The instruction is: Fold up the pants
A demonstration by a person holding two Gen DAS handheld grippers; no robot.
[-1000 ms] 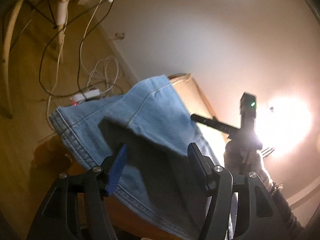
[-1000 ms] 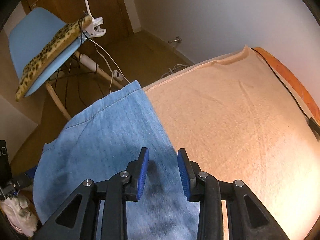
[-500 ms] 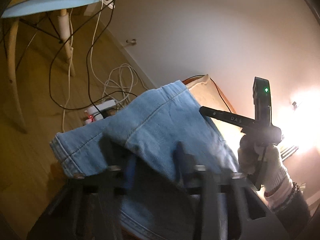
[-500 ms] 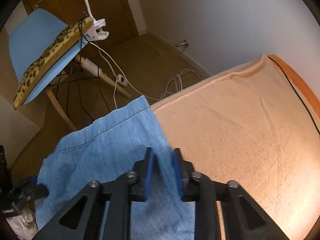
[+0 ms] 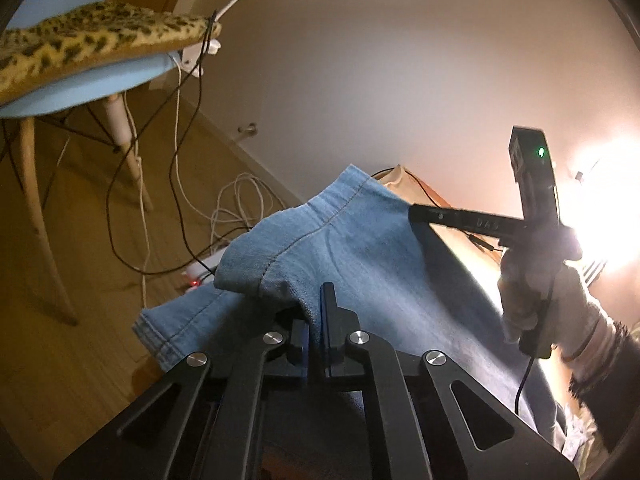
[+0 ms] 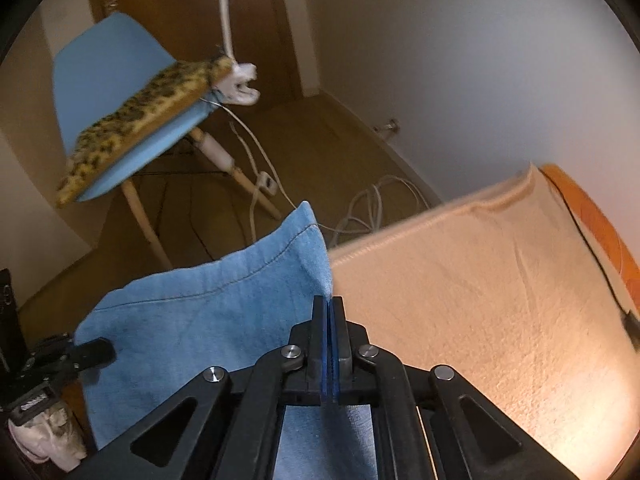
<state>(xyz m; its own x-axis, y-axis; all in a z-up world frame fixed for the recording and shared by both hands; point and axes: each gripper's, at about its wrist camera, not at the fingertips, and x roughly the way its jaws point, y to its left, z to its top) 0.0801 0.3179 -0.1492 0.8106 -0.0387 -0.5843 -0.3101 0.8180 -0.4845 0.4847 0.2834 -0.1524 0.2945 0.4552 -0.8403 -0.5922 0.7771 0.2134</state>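
The left tongs were pinched tight on a bunched fold of the pants, having just closed with the blue denim between their pads. The cloth rose from that grip into a raised corner with a stitched seam, while a hemmed edge hung lower to the left, over the wooden floor. To the right in the left wrist view, a gloved hand held the other tool, whose dark finger reached to the far right edge of the denim.

The right tongs had likewise just closed and were clamped on the right edge of the pants, with the fabric peaking just beyond their tips. The denim spread away to the left and near side, where the tip of the left tool touched its left edge. Just right of the pants lay a peach towel covering the surface, with an orange strip along its far right side.

Farther off stood a blue chair carrying a leopard-print cushion, with a white clamp at the seat's edge and white cables coiled on the floor near the wall.
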